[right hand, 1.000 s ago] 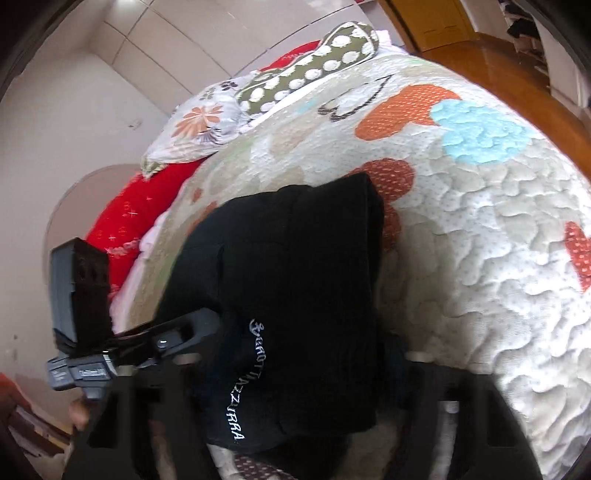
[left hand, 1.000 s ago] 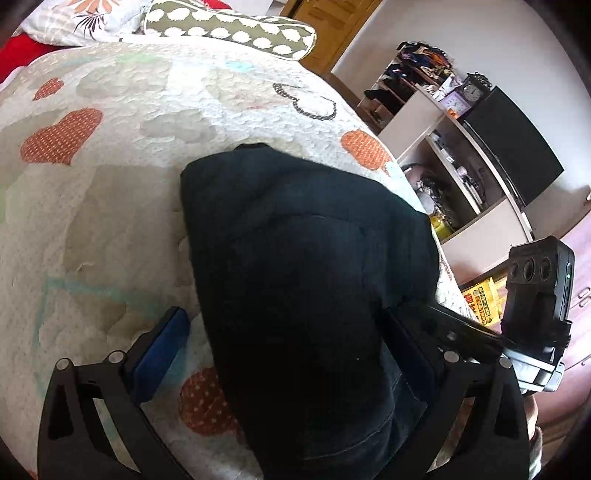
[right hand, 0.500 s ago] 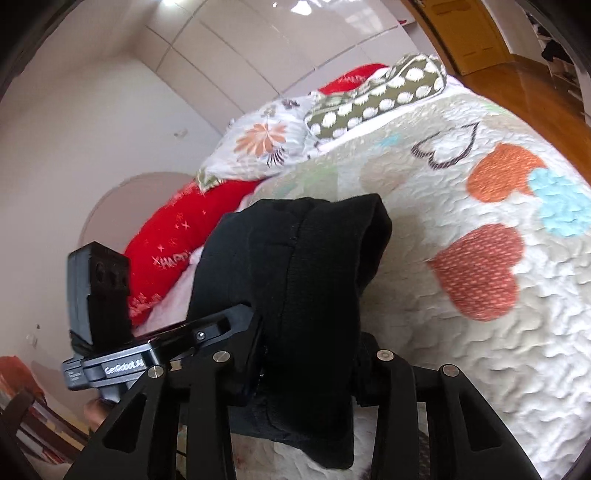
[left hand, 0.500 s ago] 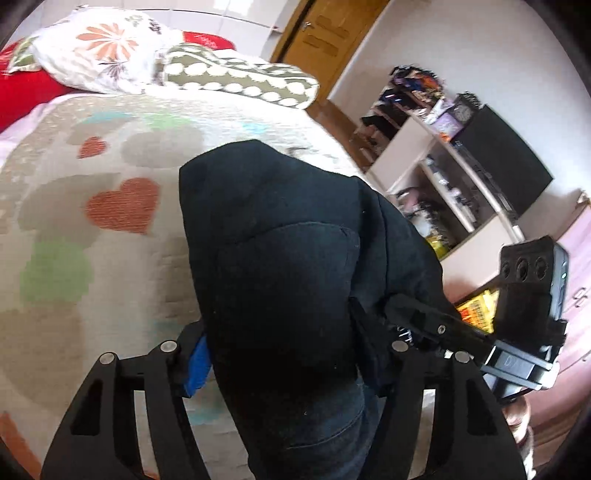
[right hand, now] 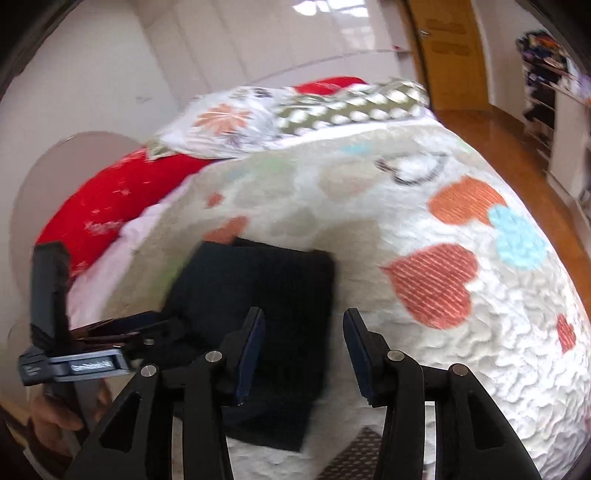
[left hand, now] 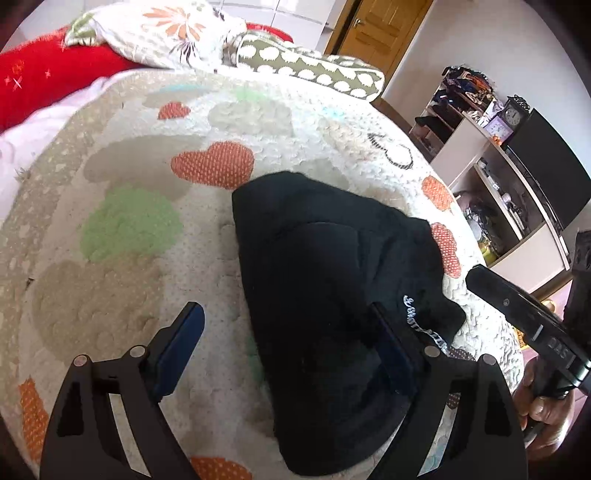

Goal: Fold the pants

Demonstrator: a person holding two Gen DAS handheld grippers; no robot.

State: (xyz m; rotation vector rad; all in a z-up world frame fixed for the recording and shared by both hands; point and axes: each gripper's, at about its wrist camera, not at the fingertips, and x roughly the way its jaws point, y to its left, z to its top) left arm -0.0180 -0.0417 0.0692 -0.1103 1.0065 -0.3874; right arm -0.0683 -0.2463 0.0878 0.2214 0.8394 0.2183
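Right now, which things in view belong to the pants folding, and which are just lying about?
Part of the job:
- black pants, folded into a bundle on the quilt
- left tool, open over them
- right tool, open, nothing between its fingers

Just lying about:
- floral pillow
- spotted pillow
- red blanket
- shelf unit with clock

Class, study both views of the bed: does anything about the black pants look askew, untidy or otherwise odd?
Slightly. The folded pants lie slanted on the quilt, and one corner with white lettering juts out beyond the bundle's edge. No damage shows.
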